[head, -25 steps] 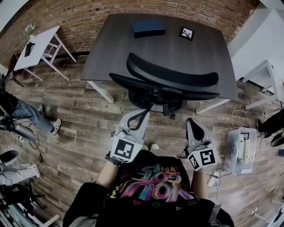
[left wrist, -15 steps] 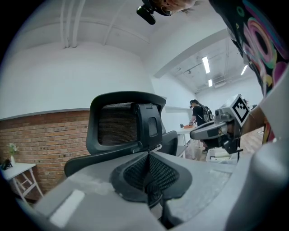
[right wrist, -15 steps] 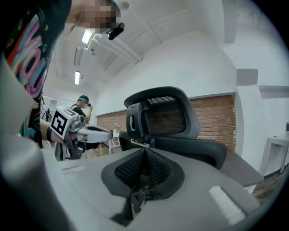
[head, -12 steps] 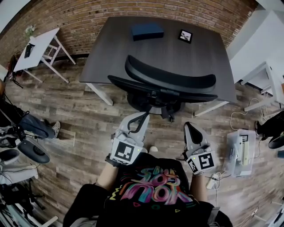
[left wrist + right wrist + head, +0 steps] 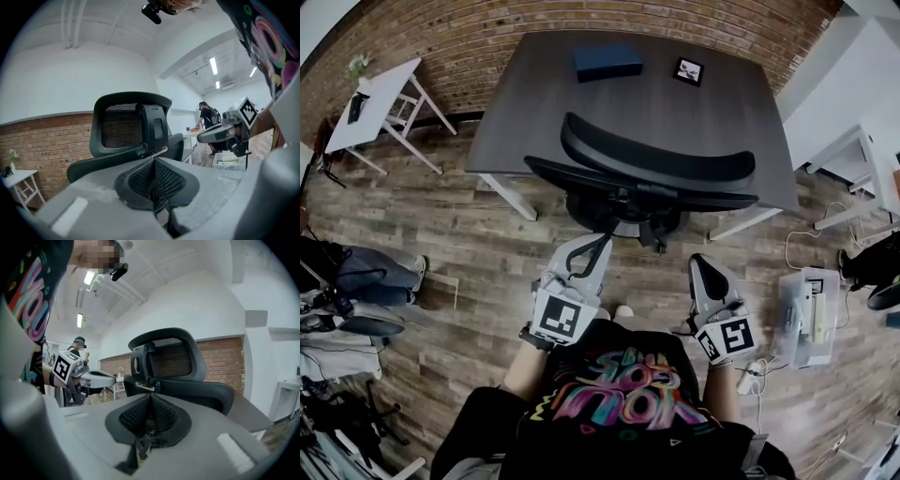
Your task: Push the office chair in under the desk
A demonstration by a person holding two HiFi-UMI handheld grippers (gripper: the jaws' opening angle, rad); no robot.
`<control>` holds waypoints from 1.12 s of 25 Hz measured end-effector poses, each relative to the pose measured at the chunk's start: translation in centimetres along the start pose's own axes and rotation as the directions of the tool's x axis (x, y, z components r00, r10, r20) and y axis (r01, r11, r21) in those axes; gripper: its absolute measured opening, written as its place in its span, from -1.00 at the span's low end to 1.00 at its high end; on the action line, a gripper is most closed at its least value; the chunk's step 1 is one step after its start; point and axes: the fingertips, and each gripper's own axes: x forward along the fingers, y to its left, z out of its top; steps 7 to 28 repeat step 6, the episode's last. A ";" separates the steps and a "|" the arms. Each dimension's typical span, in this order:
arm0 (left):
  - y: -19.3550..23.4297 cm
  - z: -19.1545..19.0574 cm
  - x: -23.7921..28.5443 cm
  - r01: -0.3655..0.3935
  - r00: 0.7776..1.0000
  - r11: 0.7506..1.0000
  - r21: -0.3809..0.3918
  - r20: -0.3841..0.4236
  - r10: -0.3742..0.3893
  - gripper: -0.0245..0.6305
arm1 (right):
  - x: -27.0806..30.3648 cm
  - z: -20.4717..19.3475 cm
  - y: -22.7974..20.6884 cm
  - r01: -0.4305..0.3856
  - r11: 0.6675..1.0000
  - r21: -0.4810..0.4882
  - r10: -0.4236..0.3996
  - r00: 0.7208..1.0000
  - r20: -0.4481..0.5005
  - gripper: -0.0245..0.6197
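Both the left tool [image 5: 596,242] and right tool [image 5: 701,261] have jaws together, near the office chair [image 5: 661,169] at the desk [image 5: 534,103].

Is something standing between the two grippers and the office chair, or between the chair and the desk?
Nothing visible does. Only bare floor separates the left gripper and right gripper from the office chair, whose back already overlaps the desk edge. Under the desk is hidden.
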 end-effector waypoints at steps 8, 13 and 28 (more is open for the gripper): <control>0.0 -0.3 -0.1 0.016 1.000 0.999 0.032 -0.005 -0.016 -0.92 | 0.0 -0.2 0.5 -0.004 1.000 -0.009 0.004 1.000 -0.004 -0.92; 0.0 -0.3 -0.1 0.016 1.000 0.999 0.032 -0.005 -0.016 -0.92 | 0.0 -0.2 0.5 -0.004 1.000 -0.009 0.004 1.000 -0.004 -0.92; 0.0 -0.3 -0.1 0.016 1.000 0.999 0.032 -0.005 -0.016 -0.92 | 0.0 -0.2 0.5 -0.004 1.000 -0.009 0.004 1.000 -0.004 -0.92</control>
